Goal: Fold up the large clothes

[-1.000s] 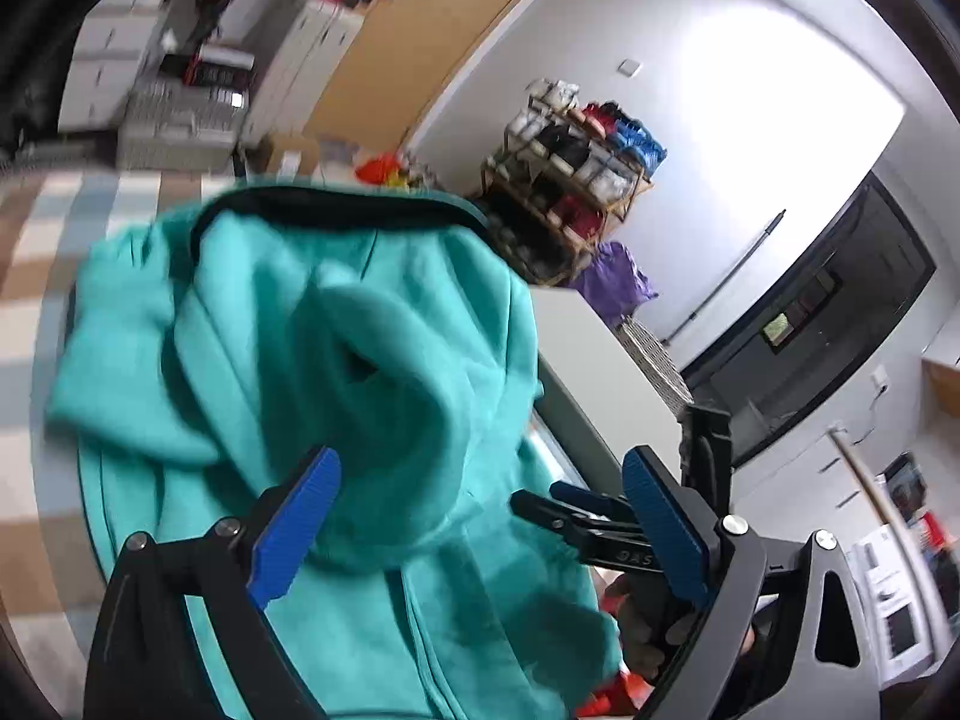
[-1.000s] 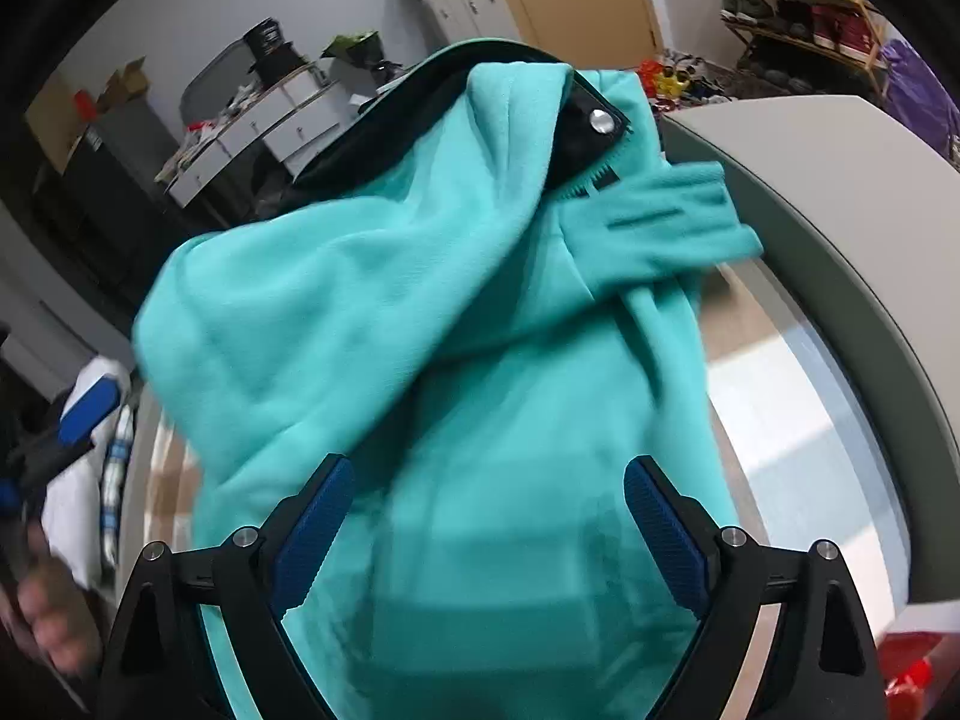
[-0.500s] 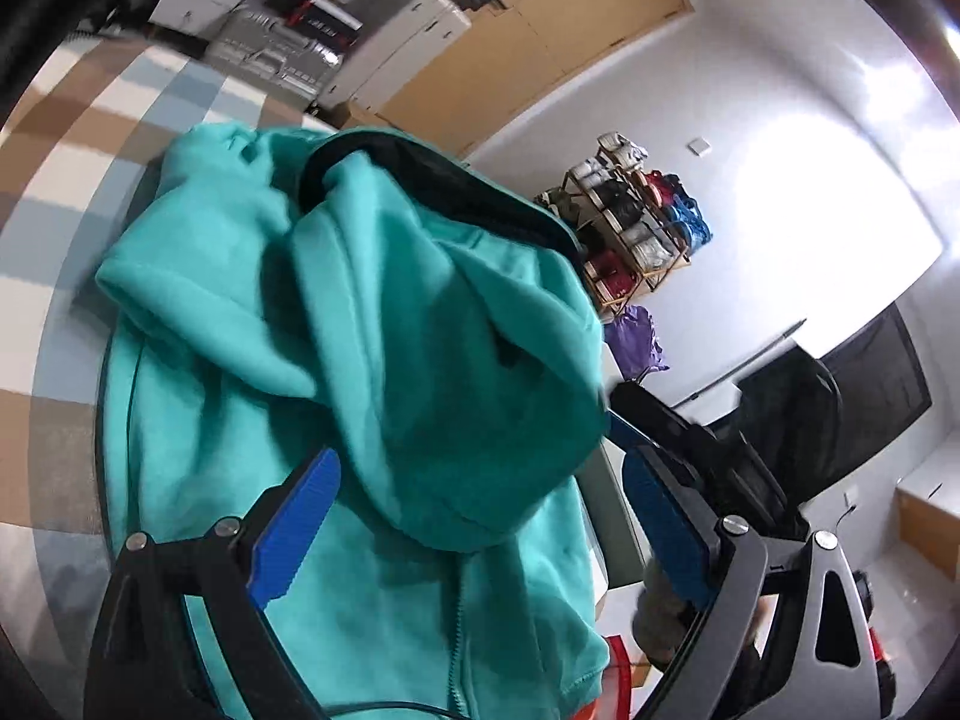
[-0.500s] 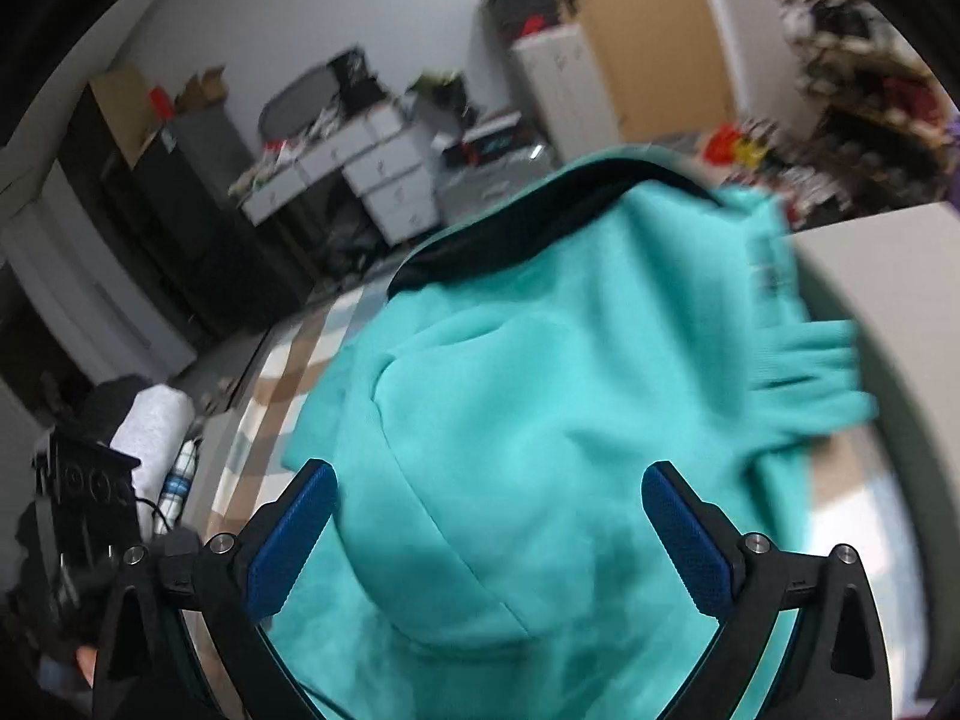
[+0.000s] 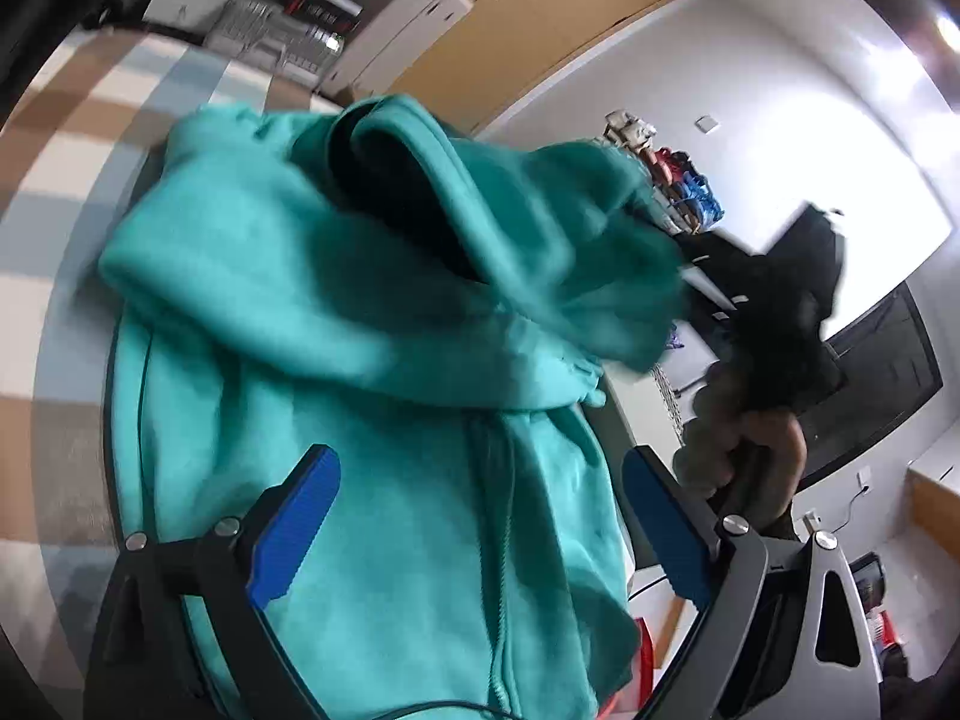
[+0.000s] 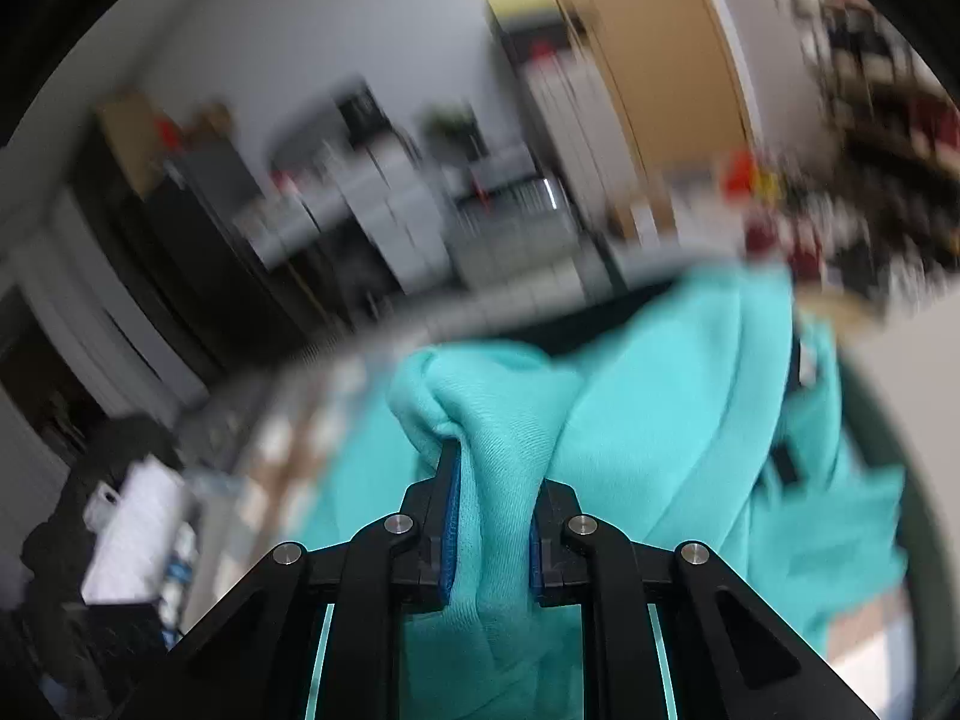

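Teal hoodie heaped on checkered bench; right gripper fingers closing, fold of hoodie pinched between; left gripper fingers spread wide above hoodie front, gripping nothing

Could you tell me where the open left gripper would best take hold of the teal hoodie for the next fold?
Probably the left shoulder fold of the teal hoodie, coming in from the checked-cloth side. There the fabric bunches into a raised ridge that open pads could pinch; the flat front offers no edge. The right gripper is closing on a bunch opposite.
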